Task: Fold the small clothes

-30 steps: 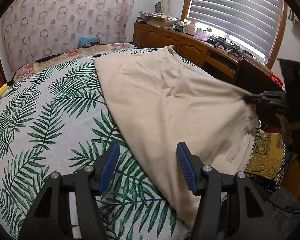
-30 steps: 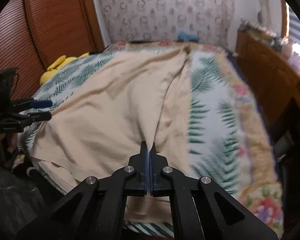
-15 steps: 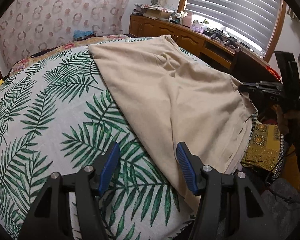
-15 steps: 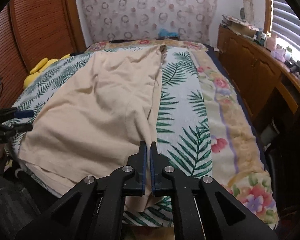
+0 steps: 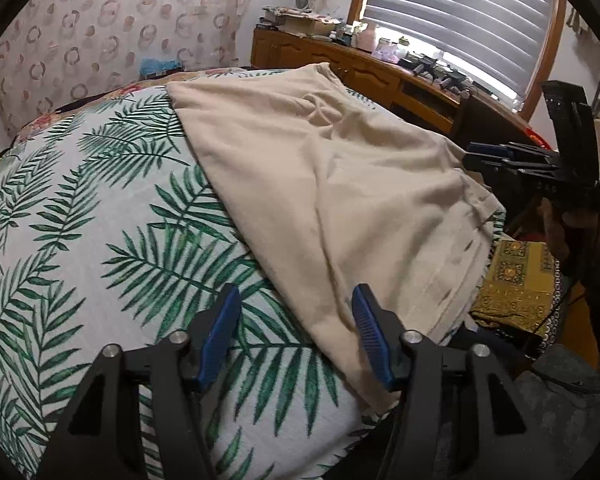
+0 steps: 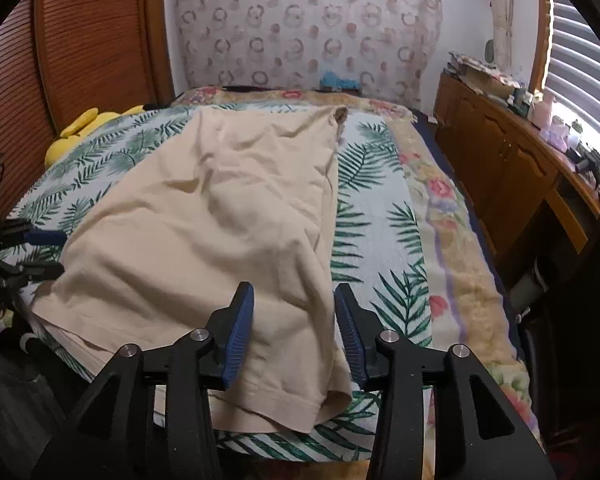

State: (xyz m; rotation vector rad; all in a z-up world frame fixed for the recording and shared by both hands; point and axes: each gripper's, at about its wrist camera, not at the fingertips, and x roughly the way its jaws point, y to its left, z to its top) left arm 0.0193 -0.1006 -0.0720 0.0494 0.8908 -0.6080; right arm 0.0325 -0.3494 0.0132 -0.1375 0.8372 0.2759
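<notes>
A beige garment [image 5: 320,184] lies spread on the palm-leaf bed cover [image 5: 100,220], its hem at the near edge of the bed. My left gripper [image 5: 296,300] hovers over the garment's left border with its jaws closing. The pads touch nothing; the cloth edge lies below the right finger. In the right wrist view the garment [image 6: 220,220] lies under my right gripper [image 6: 294,292]. Its jaws are opening, the cloth lies loose beneath them, and the hem corner [image 6: 300,404] is flat. Each gripper shows in the other's view: the right gripper [image 5: 470,156], the left gripper [image 6: 48,252].
A wooden cabinet [image 6: 512,168] with clutter runs along the wall under the window blinds [image 5: 460,20]. A yellow plush toy [image 6: 76,132] sits by the wooden wardrobe [image 6: 60,60]. A yellow patterned cloth [image 5: 516,284] lies beside the bed. A floral blanket [image 6: 452,240] borders the cover.
My right gripper's jaws went from shut to apart, and the cloth that rose to them now lies flat on the bed. The left jaws narrowed a little.
</notes>
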